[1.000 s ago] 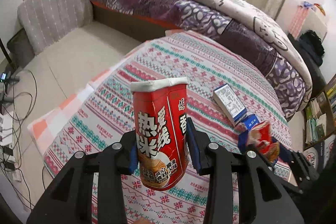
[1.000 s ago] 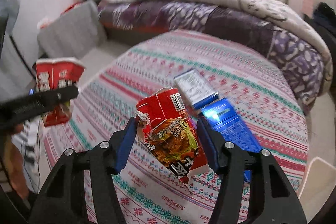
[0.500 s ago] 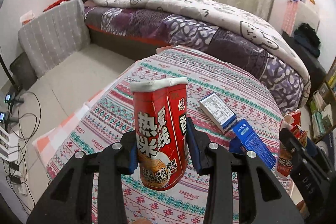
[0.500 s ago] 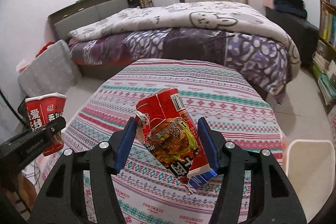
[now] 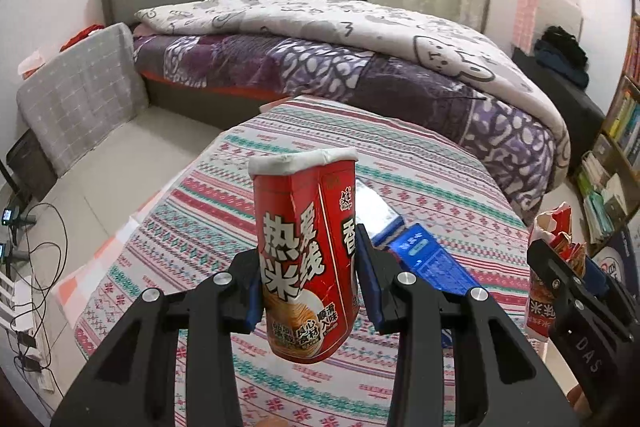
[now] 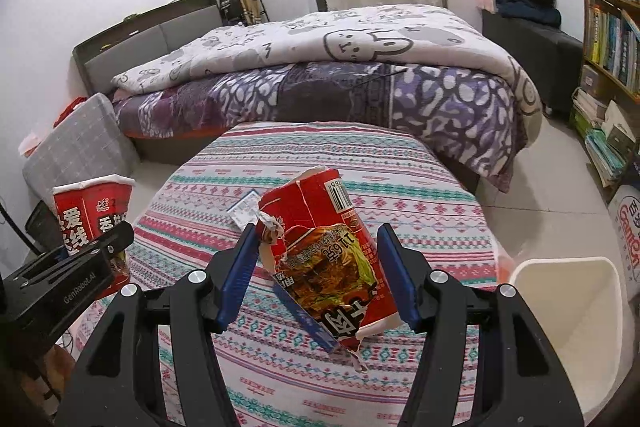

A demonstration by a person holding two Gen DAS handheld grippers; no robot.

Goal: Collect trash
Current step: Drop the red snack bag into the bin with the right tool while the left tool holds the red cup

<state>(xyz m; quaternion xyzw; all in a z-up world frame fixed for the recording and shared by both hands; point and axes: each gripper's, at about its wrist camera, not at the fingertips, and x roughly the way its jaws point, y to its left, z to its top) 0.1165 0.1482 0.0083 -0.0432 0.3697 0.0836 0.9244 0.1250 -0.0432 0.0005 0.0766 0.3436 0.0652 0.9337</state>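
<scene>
My left gripper (image 5: 306,291) is shut on a tall red noodle cup (image 5: 306,247) with a white rim, held upright above the patterned table. In the right wrist view the same red noodle cup (image 6: 94,211) shows at the left, in the left gripper (image 6: 80,267). My right gripper (image 6: 318,273) is shut on a crushed, torn red noodle cup (image 6: 324,255), tilted, above the table. That crushed cup (image 5: 554,267) appears at the right edge of the left wrist view. A white bin (image 6: 568,323) stands on the floor at the lower right, open at the top.
A table with a striped patterned cloth (image 6: 400,187) holds a blue box (image 5: 428,263) and a white-topped box (image 5: 376,211) behind the red cup. Beyond it lies a bed (image 6: 320,67). Bookshelves (image 6: 608,27) line the right wall; cables (image 5: 32,267) trail on the floor at left.
Both grippers moved with their cups, and both views swung right and lifted. The white bin came into the right wrist view. Neither grip changed.
</scene>
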